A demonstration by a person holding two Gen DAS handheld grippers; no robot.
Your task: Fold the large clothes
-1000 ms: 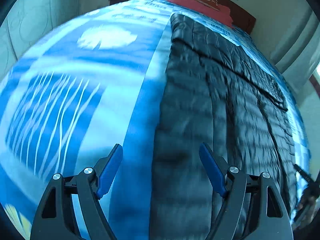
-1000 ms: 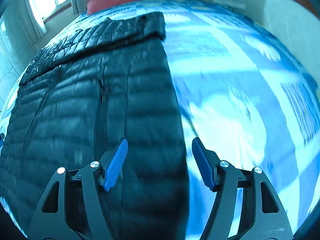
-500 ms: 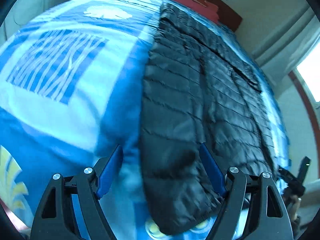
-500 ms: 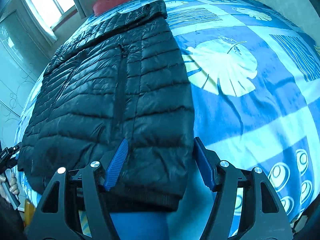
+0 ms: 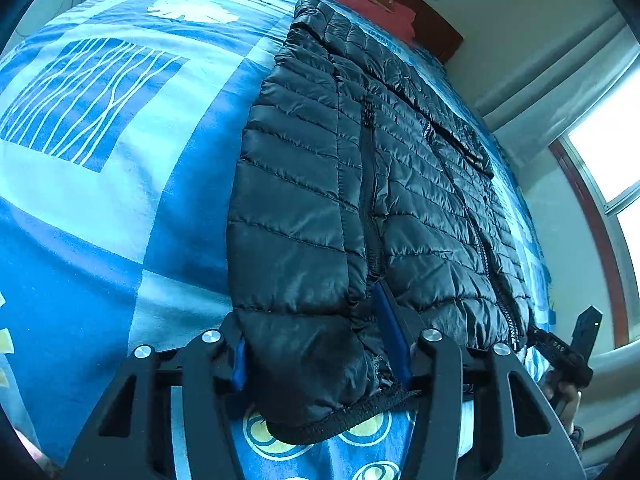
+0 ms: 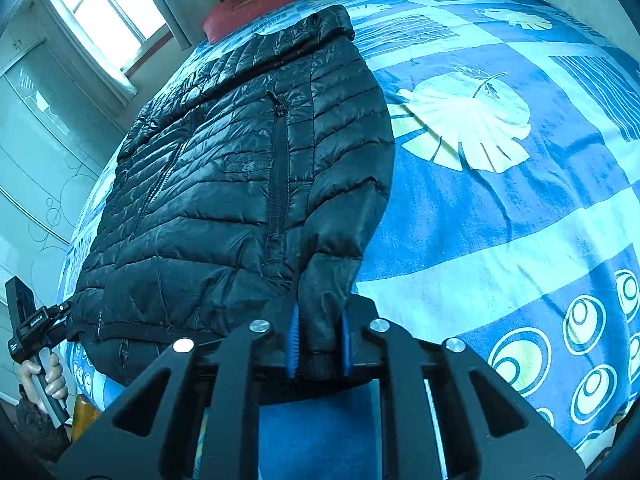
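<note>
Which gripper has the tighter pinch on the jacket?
The right gripper: its fingers squeeze a narrow fold of the black puffer jacket; the left gripper spans a bulky hem corner.

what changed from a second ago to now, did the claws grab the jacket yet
Yes. A second ago both claws were open above the black puffer jacket. They drew back to its near hem and closed: the left claw now pinches one hem corner, the right claw the other. The jacket itself stayed spread flat on the blue bedspread, its collar toward the red pillow.
</note>
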